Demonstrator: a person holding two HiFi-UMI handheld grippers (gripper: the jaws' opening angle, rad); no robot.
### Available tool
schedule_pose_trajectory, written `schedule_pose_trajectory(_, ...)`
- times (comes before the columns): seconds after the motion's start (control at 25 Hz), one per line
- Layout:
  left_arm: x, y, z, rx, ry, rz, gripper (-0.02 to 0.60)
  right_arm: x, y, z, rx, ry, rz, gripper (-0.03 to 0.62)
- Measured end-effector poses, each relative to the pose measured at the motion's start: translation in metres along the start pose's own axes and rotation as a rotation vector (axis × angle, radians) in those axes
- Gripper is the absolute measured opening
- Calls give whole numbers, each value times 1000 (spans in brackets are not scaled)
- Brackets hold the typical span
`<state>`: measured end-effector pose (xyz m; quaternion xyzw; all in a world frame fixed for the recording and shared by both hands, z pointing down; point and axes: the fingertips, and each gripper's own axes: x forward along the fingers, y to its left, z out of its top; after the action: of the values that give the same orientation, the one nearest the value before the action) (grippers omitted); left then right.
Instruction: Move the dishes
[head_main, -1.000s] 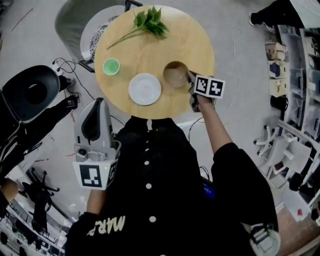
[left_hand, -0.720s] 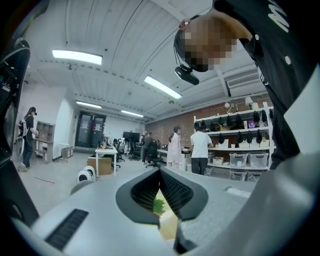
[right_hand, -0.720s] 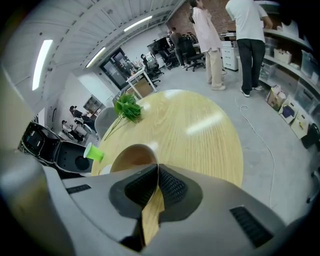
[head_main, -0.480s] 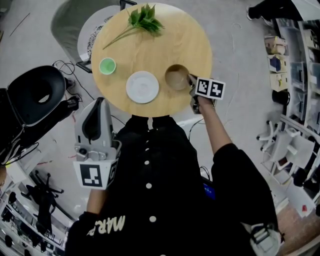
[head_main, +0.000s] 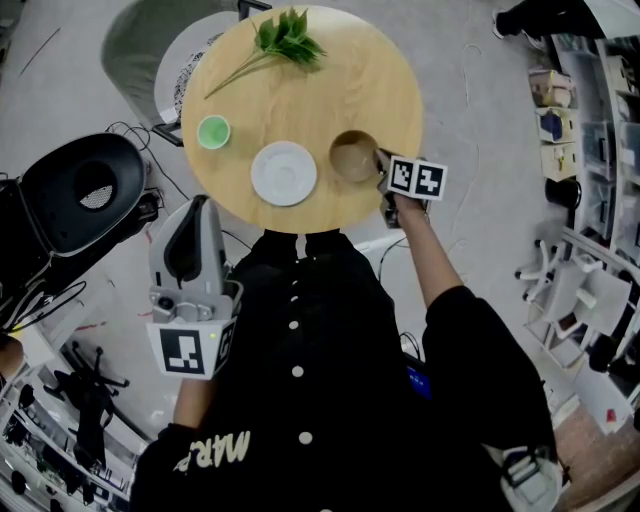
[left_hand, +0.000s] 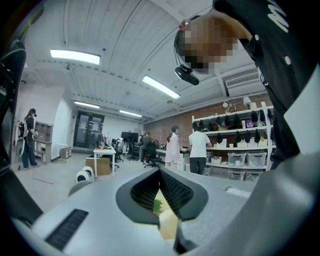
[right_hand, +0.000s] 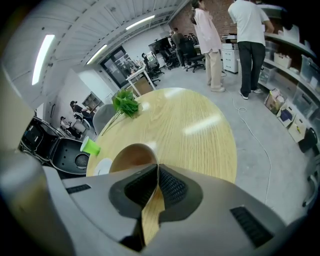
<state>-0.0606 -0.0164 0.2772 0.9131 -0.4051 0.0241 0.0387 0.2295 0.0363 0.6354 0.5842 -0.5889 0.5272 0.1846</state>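
Observation:
A brown bowl (head_main: 352, 155) stands on the round wooden table (head_main: 370, 80), near its right front edge. My right gripper (head_main: 378, 158) is shut on the bowl's near rim; in the right gripper view the thin rim (right_hand: 132, 155) runs between the closed pads of that gripper (right_hand: 157, 167). A white plate (head_main: 284, 173) lies left of the bowl, and a small green cup (head_main: 213, 131) sits further left. My left gripper (head_main: 198, 205) hangs off the table by the person's body, shut and empty (left_hand: 159, 172).
A leafy green sprig (head_main: 285, 40) lies at the table's far side. A black round seat (head_main: 80, 190) and cables are on the floor at left, a grey chair (head_main: 150, 40) behind the table, shelves (head_main: 590, 120) at right. People (right_hand: 247, 45) stand in the background.
The right gripper has drawn the bowl a little toward the table's near edge, away from the plate. The left gripper has not moved.

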Motion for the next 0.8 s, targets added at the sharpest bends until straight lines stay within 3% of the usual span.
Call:
schedule_pose_trajectory(0.48, 0, 1, 5, -8, -17, 3, 3, -12, 0, 13, -88, -62, -54, 91)
schedule_pose_trajectory(0.64, -3, 1, 10, -1, -21, 4, 3, -35, 10, 35, -162, -167, -60, 155)
schedule_pose_trajectory(0.8, -6, 2, 18, 2, -39, 9, 3, -72, 38, 73, -273, -344, -10, 149)
